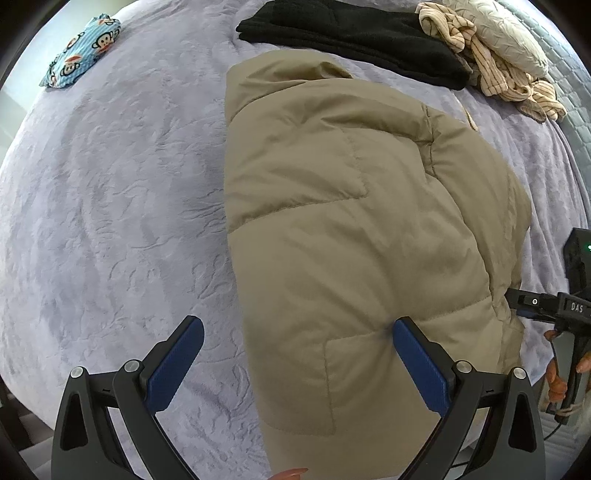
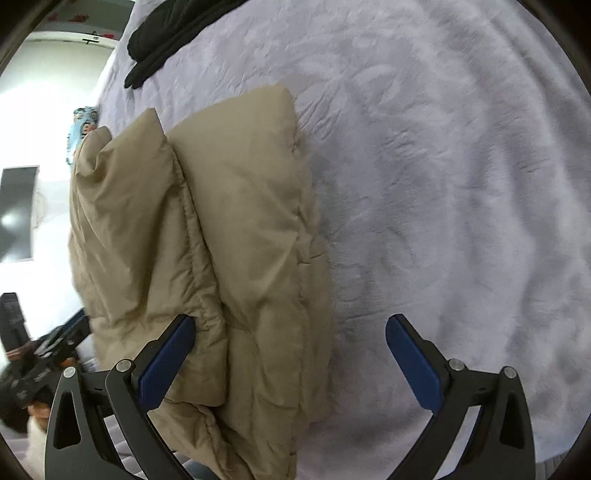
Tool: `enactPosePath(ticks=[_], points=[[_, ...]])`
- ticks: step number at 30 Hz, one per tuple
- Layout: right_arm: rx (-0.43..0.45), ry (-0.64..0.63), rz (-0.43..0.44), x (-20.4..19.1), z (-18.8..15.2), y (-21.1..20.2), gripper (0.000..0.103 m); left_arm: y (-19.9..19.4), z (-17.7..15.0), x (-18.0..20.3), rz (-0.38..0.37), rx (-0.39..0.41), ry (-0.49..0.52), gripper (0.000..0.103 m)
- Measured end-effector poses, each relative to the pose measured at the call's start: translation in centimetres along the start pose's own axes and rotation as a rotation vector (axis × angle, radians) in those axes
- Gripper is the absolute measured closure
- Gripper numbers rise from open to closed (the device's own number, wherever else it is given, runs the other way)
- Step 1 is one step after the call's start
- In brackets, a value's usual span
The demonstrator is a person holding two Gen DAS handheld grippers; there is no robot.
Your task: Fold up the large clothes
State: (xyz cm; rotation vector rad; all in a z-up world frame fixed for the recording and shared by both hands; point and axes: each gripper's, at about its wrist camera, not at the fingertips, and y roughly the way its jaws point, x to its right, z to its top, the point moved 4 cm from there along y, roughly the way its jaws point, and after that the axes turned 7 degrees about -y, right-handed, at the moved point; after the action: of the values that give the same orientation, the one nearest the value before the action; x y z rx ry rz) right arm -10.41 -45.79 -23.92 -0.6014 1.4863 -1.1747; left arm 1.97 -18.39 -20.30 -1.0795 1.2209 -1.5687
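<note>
Blue-padded fingers of the left gripper (image 1: 297,334) stand wide apart and point down at the bed, with nothing clamped between them. Its right finger (image 1: 417,365) lies against the quilted top of the tan puffer jacket (image 1: 354,229), while its left finger (image 1: 177,365) hangs over bare lavender blanket (image 1: 103,206). The jacket's folded left edge runs up between the two fingers, so most of the jacket sits ahead and to the right of this gripper.

In the right wrist view, the right gripper (image 2: 290,332) is also spread as wide as it goes and holds nothing. Its left finger (image 2: 166,363) sits over the jacket's gathered seam, and its right finger (image 2: 413,363) is over plain blanket, well clear of the cloth. The jacket's right edge falls between the fingers, with the bulk of it ahead and to the left.

Beyond the jacket, farther from the left gripper, a black garment (image 1: 351,37) lies beside a striped beige cloth (image 1: 491,62) and a cream pillow (image 1: 502,33). A blue monkey-print cloth (image 1: 83,51) rests far off to the left.
</note>
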Motion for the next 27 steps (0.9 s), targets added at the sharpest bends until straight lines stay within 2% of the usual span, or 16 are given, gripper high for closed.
enactPosePath(ticks=[4, 9, 12, 13, 15, 20, 25, 27], points=[[-0.024, 0.001, 0.152, -1.1, 1.0, 1.1, 0.0, 0.3, 0.3, -0.1, -0.016, -0.014, -0.004, 0.001], [-0.043, -0.068, 0.187, -3.1, 2.0, 2.3, 0.0, 0.5, 0.6, -0.1, -0.068, -0.02, 0.008, 0.001], [-0.059, -0.092, 0.165, -3.9, 2.9, 3.2, 0.0, 0.4, 1.5, -0.3, -0.192, -0.026, -0.008, 0.001], [-0.061, -0.097, 0.163, -4.0, 3.1, 3.4, 0.0, 0.4, 1.9, -0.7, -0.26, -0.03, -0.023, 0.001], [-0.061, -0.098, 0.16, -4.1, 3.3, 3.7, 0.0, 0.6, 2.7, -1.7, -0.331, -0.035, -0.061, 0.001], [-0.074, -0.093, 0.183, -3.3, 3.6, 4.2, 0.0, 3.1, 4.0, -4.6, -0.411, -0.076, -0.169, 0.001], [-0.09, -0.105, 0.229, -3.1, 4.1, 4.8, 0.0, 5.7, 3.4, -4.0, -0.55, -0.152, -0.148, 0.001], [-0.098, -0.119, 0.262, -3.7, 4.5, 5.4, 0.0, 6.3, 3.4, -3.3, -0.563, -0.154, -0.123, 0.001]])
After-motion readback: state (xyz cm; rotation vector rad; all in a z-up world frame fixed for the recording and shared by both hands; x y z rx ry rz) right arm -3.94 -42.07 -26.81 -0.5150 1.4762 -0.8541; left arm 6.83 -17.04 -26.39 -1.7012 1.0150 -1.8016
